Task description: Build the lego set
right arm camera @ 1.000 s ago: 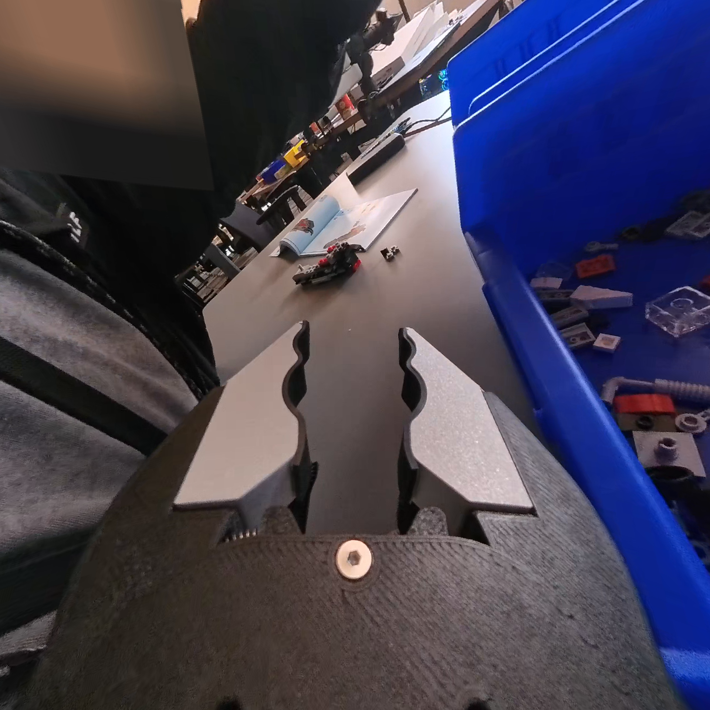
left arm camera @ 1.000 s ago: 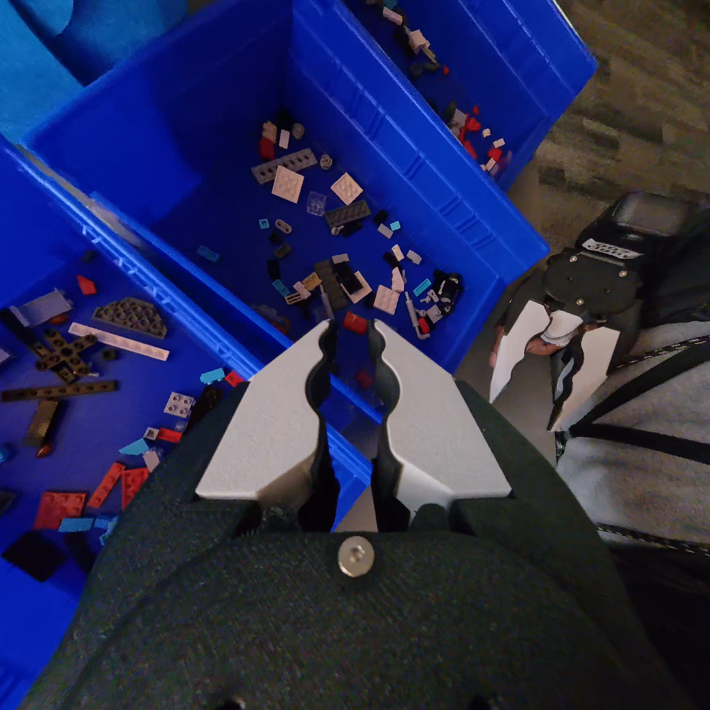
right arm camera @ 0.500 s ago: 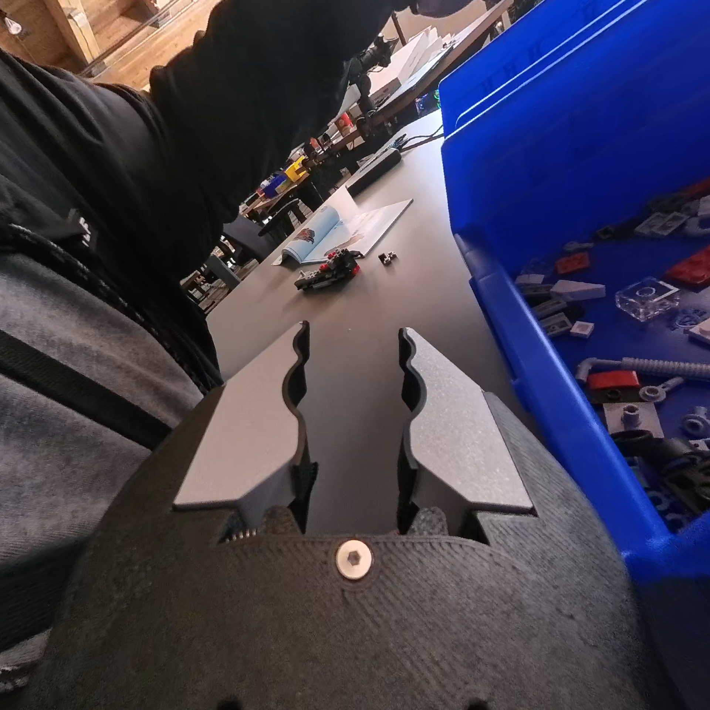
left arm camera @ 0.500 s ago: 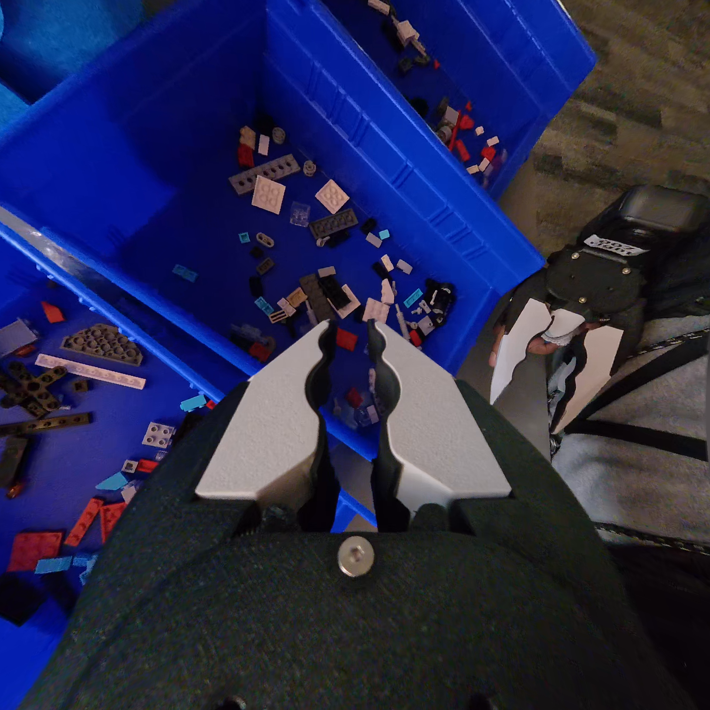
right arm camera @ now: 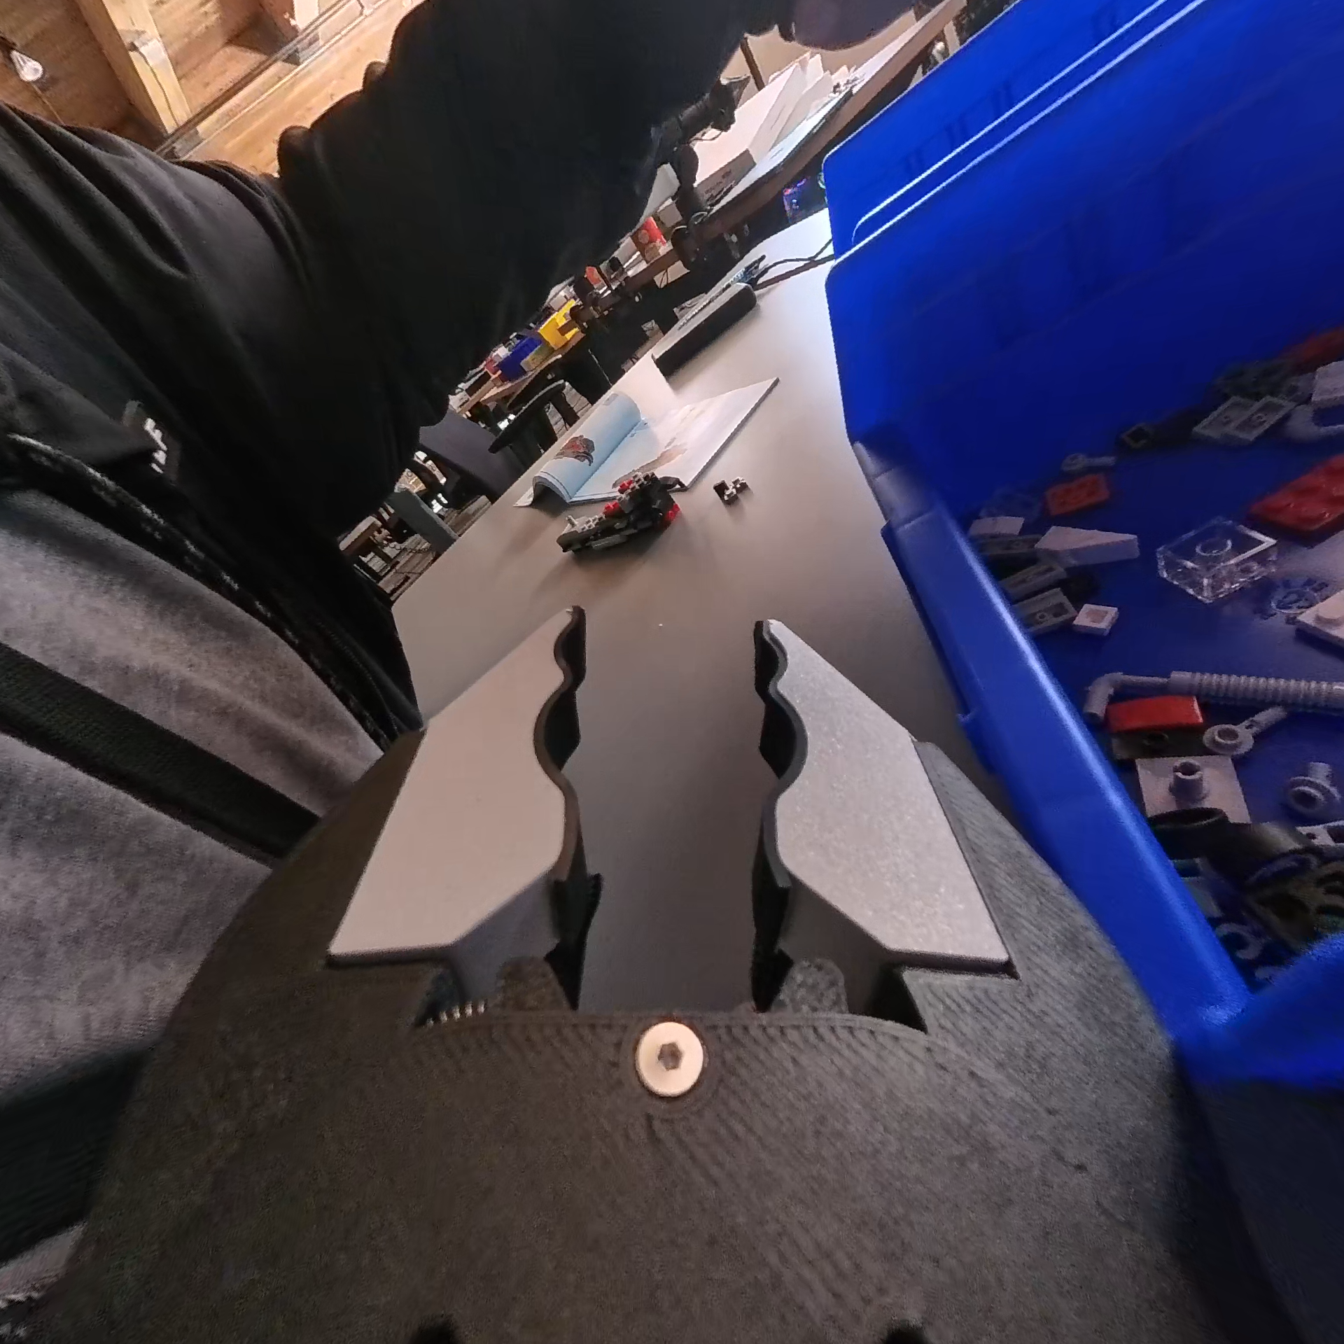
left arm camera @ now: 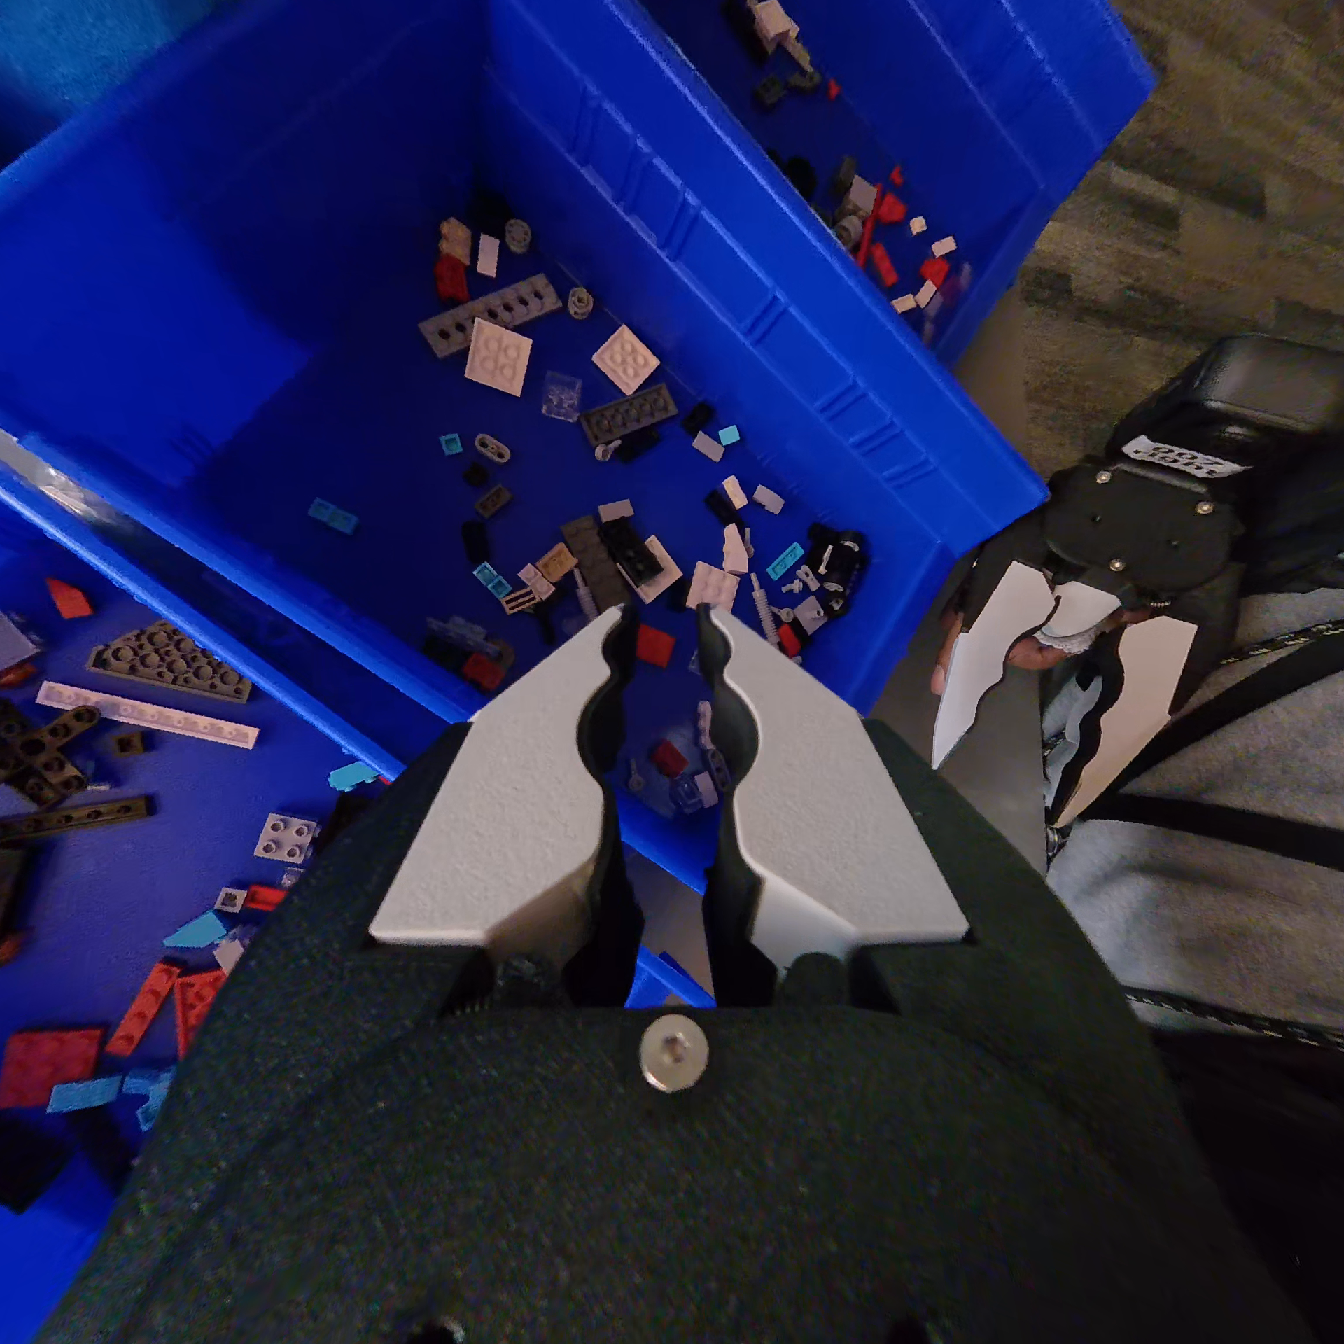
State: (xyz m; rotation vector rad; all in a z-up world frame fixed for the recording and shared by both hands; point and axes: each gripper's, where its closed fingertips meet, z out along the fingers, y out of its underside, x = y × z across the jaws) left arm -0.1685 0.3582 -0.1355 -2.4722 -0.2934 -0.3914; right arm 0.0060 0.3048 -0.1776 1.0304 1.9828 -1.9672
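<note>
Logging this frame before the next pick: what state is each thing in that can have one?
left gripper: open, empty, above the middle bin.
right gripper: open, empty, over the table.
middle bin: uncovered, loose pieces scattered inside.
instruction booklet: lying open on the table.
partly built model: unfinished, resting by the booklet.

Background items beyond the work area

A mottled brown-grey carpet floor [left arm camera: 1200, 182] lies beside the bins. A long black rectangular bar-shaped device [right arm camera: 704, 329] rests far along the grey tabletop [right arm camera: 669, 582]. White boxes [right arm camera: 771, 109] and a yellow plastic bin [right arm camera: 556, 332] occupy tables behind.
</note>
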